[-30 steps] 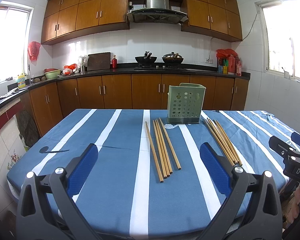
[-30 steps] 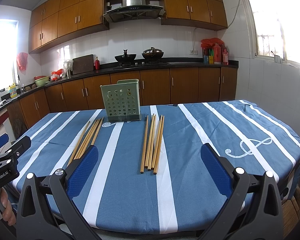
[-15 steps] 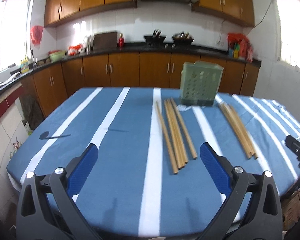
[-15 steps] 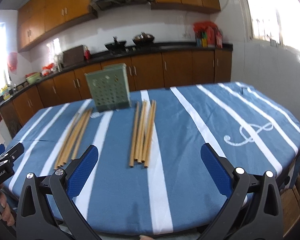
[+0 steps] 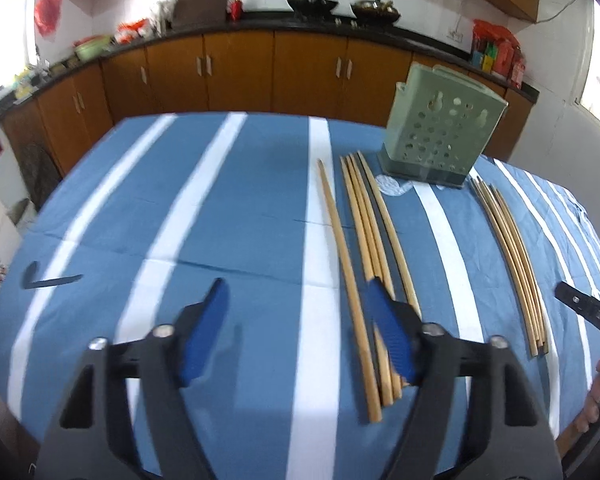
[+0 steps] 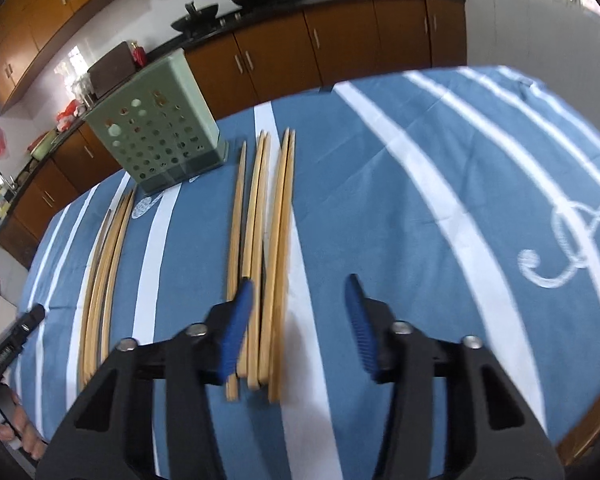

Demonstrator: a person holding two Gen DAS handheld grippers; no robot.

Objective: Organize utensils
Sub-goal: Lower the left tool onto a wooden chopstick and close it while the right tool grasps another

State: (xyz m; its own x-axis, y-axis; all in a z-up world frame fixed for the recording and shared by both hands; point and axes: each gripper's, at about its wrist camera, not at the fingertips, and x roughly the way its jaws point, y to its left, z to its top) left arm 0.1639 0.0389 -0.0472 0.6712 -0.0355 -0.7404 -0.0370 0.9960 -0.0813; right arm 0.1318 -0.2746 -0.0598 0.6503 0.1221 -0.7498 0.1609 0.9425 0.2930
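Two groups of several wooden chopsticks lie on the blue striped tablecloth. In the left wrist view the left group (image 5: pixel 360 248) lies ahead, and my open left gripper (image 5: pixel 296 312) hovers over its near ends, right finger (image 5: pixel 388 332) above them. The other group (image 5: pixel 512 256) lies to the right. A green perforated utensil holder (image 5: pixel 440 128) stands upright behind them. In the right wrist view my open right gripper (image 6: pixel 300 312) hovers over the near ends of the right group (image 6: pixel 268 240); the holder (image 6: pixel 160 136) stands far left, the other group (image 6: pixel 104 264) left.
The table (image 5: pixel 180 208) has a blue cloth with white stripes. Kitchen counters and brown cabinets (image 5: pixel 236 76) run behind it. The other gripper shows at each view's edge, on the right in the left wrist view (image 5: pixel 588 312) and on the left in the right wrist view (image 6: pixel 12 344).
Both grippers have tilted down and moved forward toward the chopsticks. Both jaws have narrowed but remain open. The chopsticks and holder have not moved.
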